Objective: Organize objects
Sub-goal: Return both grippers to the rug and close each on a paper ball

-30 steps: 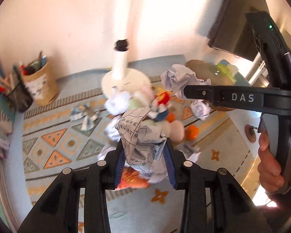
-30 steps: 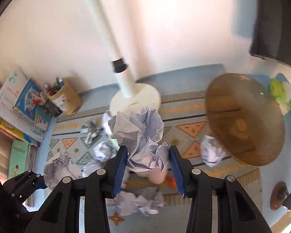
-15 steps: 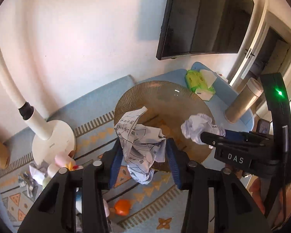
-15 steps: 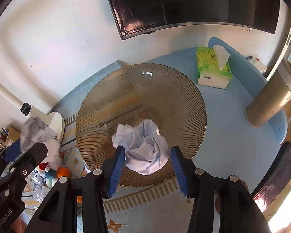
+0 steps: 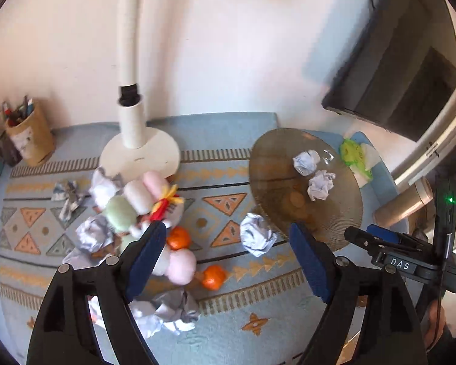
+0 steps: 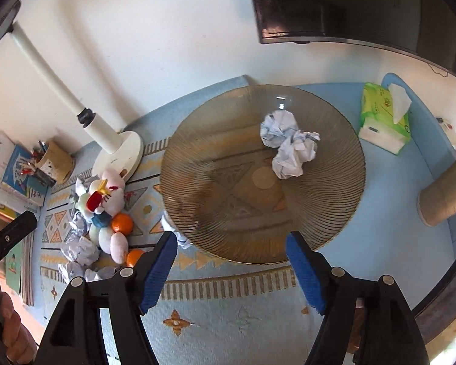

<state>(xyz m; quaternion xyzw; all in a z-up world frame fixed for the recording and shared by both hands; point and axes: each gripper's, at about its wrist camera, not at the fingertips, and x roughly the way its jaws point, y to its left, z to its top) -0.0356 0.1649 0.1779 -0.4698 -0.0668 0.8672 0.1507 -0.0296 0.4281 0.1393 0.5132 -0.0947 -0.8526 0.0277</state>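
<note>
A ribbed amber glass plate (image 6: 197,164) (image 5: 264,164) holds two crumpled paper balls (image 6: 291,152) (image 5: 319,184). My right gripper (image 6: 231,267) is open and empty, just short of the plate's near rim. My left gripper (image 5: 228,258) is open and empty, above the mat. A loose paper ball (image 5: 257,237) lies between its fingers, beside the plate's left rim. More paper balls (image 5: 94,234), a plush toy (image 5: 139,197) and oranges (image 5: 177,238) form a pile at left.
A white lamp base (image 5: 139,155) stands behind the pile. A pen cup (image 5: 30,137) and books (image 6: 12,167) are at far left. A green tissue pack (image 6: 383,118) and a beige cylinder (image 6: 443,200) stand right of the plate.
Both grippers have opened and let go of their paper balls, which now lie on the plate. The left gripper has pulled back and swung left toward the pile.
</note>
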